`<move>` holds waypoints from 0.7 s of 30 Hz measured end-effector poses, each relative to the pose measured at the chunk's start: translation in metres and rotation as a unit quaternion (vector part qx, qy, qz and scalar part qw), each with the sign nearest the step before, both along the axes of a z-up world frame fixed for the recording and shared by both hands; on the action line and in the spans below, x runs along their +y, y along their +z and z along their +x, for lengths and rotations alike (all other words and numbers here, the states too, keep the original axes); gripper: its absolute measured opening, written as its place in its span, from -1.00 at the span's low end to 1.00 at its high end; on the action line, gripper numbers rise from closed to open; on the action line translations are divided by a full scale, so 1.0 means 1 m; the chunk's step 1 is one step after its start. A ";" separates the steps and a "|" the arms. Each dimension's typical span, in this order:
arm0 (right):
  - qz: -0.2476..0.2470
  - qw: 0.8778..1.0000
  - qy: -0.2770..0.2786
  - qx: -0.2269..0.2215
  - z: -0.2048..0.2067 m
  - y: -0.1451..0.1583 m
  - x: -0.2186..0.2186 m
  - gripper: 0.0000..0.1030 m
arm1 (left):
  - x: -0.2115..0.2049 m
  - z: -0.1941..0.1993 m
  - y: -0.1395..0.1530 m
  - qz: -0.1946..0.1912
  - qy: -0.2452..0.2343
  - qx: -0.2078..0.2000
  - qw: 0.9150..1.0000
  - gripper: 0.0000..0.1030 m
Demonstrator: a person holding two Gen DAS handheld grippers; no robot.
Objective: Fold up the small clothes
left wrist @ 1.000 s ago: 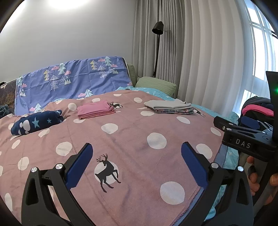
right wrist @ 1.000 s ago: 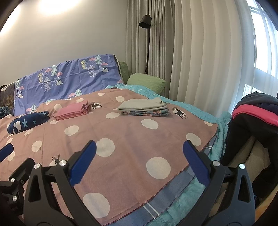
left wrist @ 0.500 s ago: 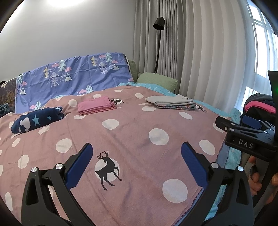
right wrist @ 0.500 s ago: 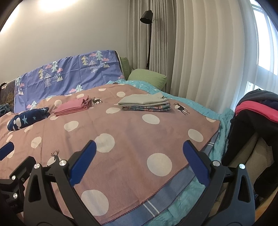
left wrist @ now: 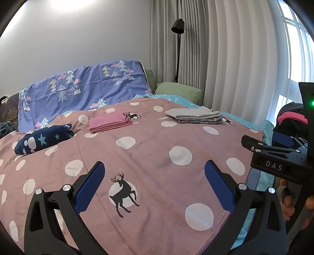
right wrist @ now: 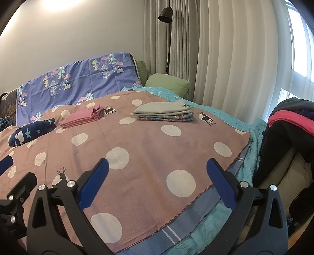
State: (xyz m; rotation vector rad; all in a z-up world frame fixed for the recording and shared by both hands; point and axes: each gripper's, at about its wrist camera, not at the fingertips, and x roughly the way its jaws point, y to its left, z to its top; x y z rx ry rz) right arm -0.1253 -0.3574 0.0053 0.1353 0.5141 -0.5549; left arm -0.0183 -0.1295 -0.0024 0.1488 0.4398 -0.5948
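Clothing heaped at the right of the bed [right wrist: 290,125], dark with a pink layer, is cut off by the frame edge; individual garments in it cannot be told apart. The person is seen only as fingers [left wrist: 287,204] wrapped around the right gripper's handle. A purple sheet with a tree print [right wrist: 78,82] covers whatever stands at the head of the bed.

The left gripper [left wrist: 155,176] hangs over the near part of the blanket [left wrist: 157,145], jaws spread wide and empty. The right gripper [right wrist: 157,174] hangs over the blanket's near right edge, jaws likewise wide apart with nothing between them. Pads are blue and ribbed, frames black and angular.

Folded items lie well apart on the far half of the bed: a flat pink stack [left wrist: 109,122], a grey piece on a floral piece [right wrist: 166,112], and a plush navy roll with stars [left wrist: 43,138]. The blanket is a soft mauve weave with white dots and deer. A green pillow [right wrist: 168,85], a black floor lamp [right wrist: 165,15] and pleated pale curtains [right wrist: 225,58] stand behind.
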 end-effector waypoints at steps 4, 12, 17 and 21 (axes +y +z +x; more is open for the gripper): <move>-0.001 1.000 0.000 0.000 -0.001 0.000 0.001 0.96 | -0.002 0.001 0.001 0.007 -0.001 -0.007 1.000 0.97; -0.001 1.000 -0.002 0.002 -0.001 -0.002 0.001 0.96 | -0.004 0.002 -0.001 0.006 -0.005 -0.003 1.000 0.97; -0.002 1.000 -0.001 0.001 -0.001 -0.001 0.000 0.96 | -0.004 0.003 -0.001 0.006 -0.005 -0.002 1.000 0.97; 0.000 1.000 -0.002 0.001 -0.001 -0.002 0.000 0.96 | -0.004 0.004 -0.001 0.006 -0.006 -0.002 1.000 0.97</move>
